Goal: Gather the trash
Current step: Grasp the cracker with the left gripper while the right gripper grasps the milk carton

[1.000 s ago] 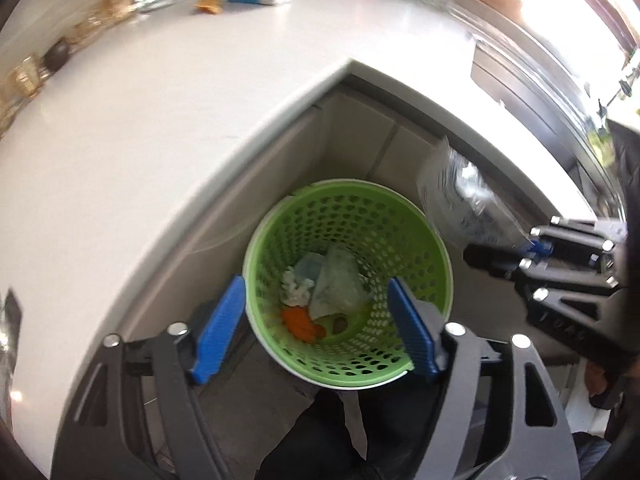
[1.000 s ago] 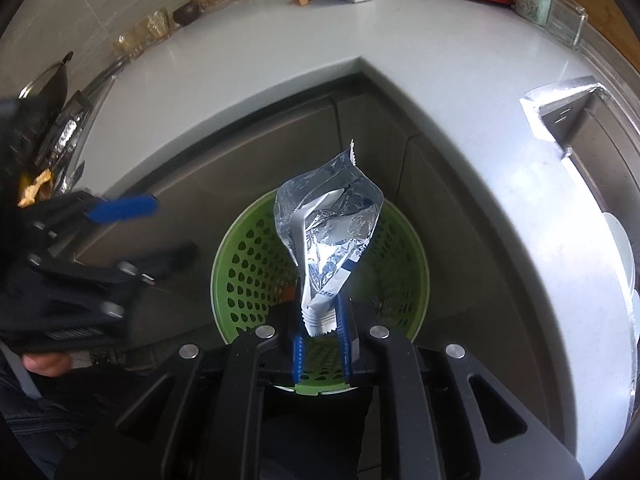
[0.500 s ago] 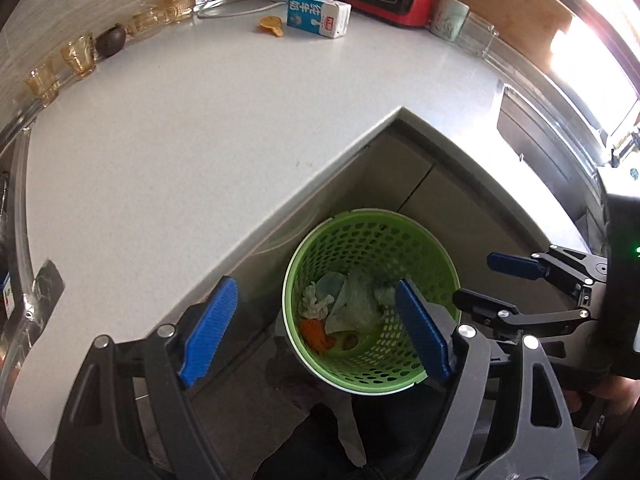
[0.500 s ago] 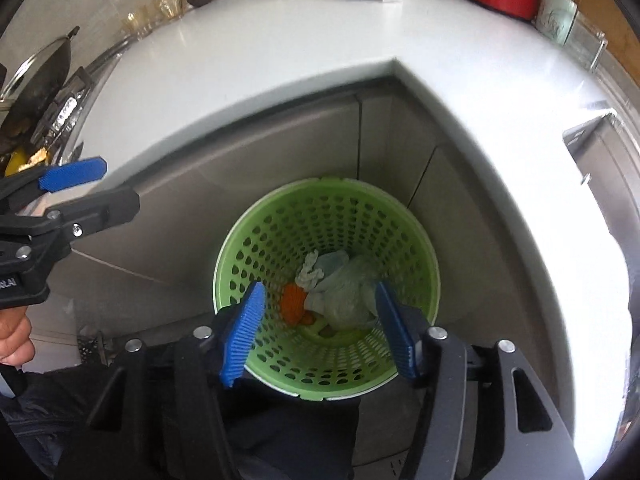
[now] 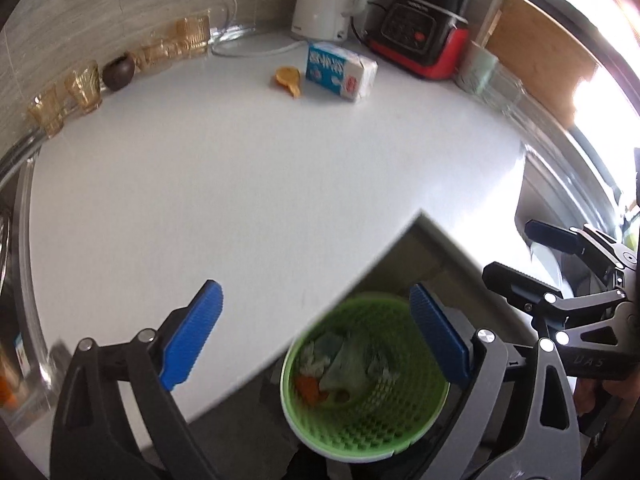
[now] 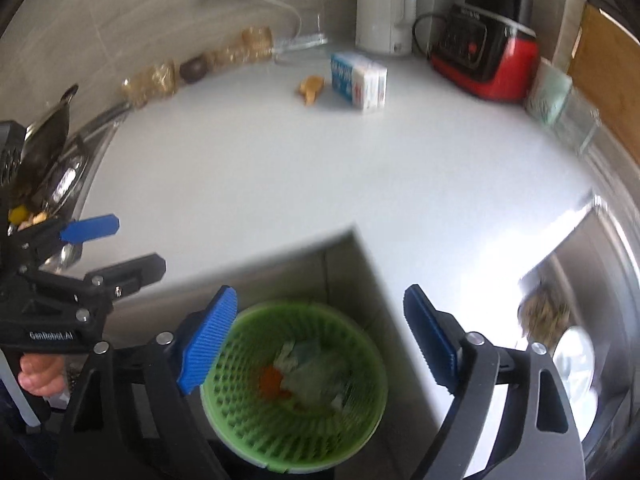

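Left gripper [image 5: 316, 336]: you are holding it spread wide, gripping nothing, with its blue pads framing the counter edge and the bin.
Right gripper [image 6: 320, 338]: you are keeping this one gaping too, carrying nothing, and hovering it right above the bin.
Green basket [image 5: 420, 436]: it is sitting on the floor, tucked into the inner corner of the cabinets below the worktop, and it is holding crumpled wrappers, paper and an orange scrap [image 5: 307, 386].
Progress: judging by the load in the bin, you are well into the job, but you are not finishing yet.
Countertop [image 5: 240, 184]: it is showing bare through its middle, with the leftovers lying far back.
Remaining trash: a blue-and-white carton [image 5: 341, 71] is lying on its side just beside an orange peel [image 5: 289, 79], near the white kettle [image 5: 325, 0] and the red appliance [image 5: 420, 46]; both are looking like your next pickups.
Left view only: you are seeing the row of amber glasses [image 5: 82, 86] clearly.
Right view only: you are seeing a dark pan [image 6: 44, 140] at the left and the sink [image 6: 576, 320], where something brownish is showing, too blurred to name.
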The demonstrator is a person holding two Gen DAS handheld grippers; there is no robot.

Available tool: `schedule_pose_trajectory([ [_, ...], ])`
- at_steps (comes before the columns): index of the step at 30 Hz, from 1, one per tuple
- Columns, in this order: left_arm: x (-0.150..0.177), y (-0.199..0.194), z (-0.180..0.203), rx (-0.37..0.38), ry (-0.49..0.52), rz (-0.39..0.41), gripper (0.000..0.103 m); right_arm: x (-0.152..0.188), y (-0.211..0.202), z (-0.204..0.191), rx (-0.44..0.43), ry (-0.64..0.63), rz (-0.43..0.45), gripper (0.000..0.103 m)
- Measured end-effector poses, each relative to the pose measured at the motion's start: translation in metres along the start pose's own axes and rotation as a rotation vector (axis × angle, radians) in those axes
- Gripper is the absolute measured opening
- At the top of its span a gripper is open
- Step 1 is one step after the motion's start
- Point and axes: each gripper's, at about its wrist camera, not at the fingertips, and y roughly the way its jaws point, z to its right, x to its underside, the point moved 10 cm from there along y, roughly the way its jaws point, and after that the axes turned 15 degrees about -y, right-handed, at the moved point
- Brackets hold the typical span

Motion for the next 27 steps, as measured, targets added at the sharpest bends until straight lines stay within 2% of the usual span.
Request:
schedule_pose_trajectory([
  [6, -0.063, 0.03, 0.014, -0.024, -0.071, 0.041, 0.095, -0.063, 0.032, 0.048, 0.003, -0.059, 0.038, 0.1],
  [9, -0.099, 0.057, 0.016, -0.034, -0.107, 0.047, 0.095, -0.092, 0.061, 0.07, -0.004, -0.095, 0.039, 0.101],
  [15, -0.151, 0.108, 0.011, -0.076, -0.144, 0.055, 0.095, -0.136, 0.125, 0.103, -0.053, -0.127, 0.026, 0.101],
  [21, -0.185, 0.15, -0.004, -0.114, -0.199, 0.045, 0.095, -0.168, 0.179, 0.114, -0.112, -0.149, 0.028, 0.101],
  [27, -0.199, 0.175, -0.013, -0.132, -0.218, 0.035, 0.095, -0.186, 0.211, 0.12, -0.147, -0.172, 0.034, 0.1],
])
